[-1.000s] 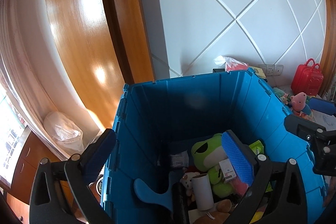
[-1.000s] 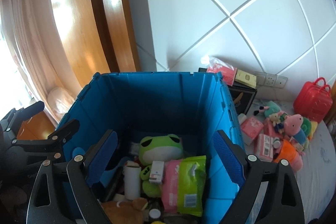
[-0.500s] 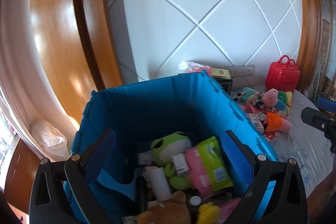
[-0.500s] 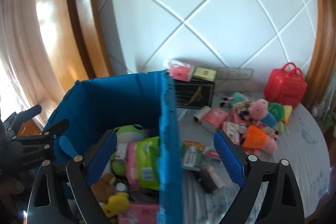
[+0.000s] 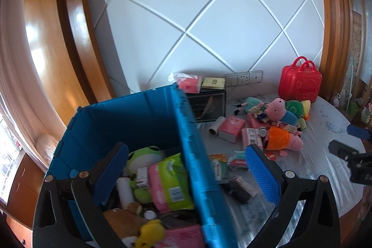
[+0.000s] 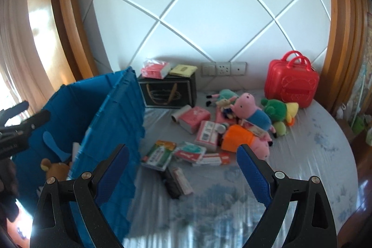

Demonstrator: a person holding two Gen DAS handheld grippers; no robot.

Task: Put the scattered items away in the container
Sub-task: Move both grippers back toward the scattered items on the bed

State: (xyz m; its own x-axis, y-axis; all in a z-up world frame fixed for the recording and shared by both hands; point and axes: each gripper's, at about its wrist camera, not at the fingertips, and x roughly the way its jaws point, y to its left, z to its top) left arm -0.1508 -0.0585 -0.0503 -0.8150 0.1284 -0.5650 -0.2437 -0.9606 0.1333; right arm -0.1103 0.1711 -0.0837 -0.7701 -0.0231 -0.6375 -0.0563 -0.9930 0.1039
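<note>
- Overhead, left gripper [image 5: 188, 174] spread wide with nothing between its blue pads, straddling the right wall of the tall blue plastic crate [image 5: 186, 131]; 1 pad above the crate's inside, the other above the bed.
- Likewise right gripper [image 6: 182, 176] gaping and empty, hanging above the pale blue patterned bedsheet [image 6: 313, 143], with the crate at its left.
- Already inside the crate: green frog plush toy [image 5: 144, 156], pink-and-green wipes pack [image 5: 173, 180], white cylinder [image 5: 124, 190], brown plush [image 5: 123, 216], yellow plush [image 5: 151, 233].
- Scattered on the bed, beside the crate: green-and-white medicine box [image 6: 159, 152], flat red-and-white cartons [image 6: 202, 155], dark narrow packet [image 6: 176, 180].
- Farther back, clustered together: pink pig plush in blue top [image 6: 251, 109], pink pig plush in orange dress [image 6: 244, 138], green-and-yellow plush [image 6: 280, 112], pink tissue pack [image 6: 194, 119], small paper roll [image 6: 174, 119].
- Against the white quilted headboard [image 6: 209, 15]: red plastic toy suitcase [image 6: 291, 83], black box with gold print [image 6: 167, 92] carrying a pink tissue pack and a yellow packet on top.
</note>
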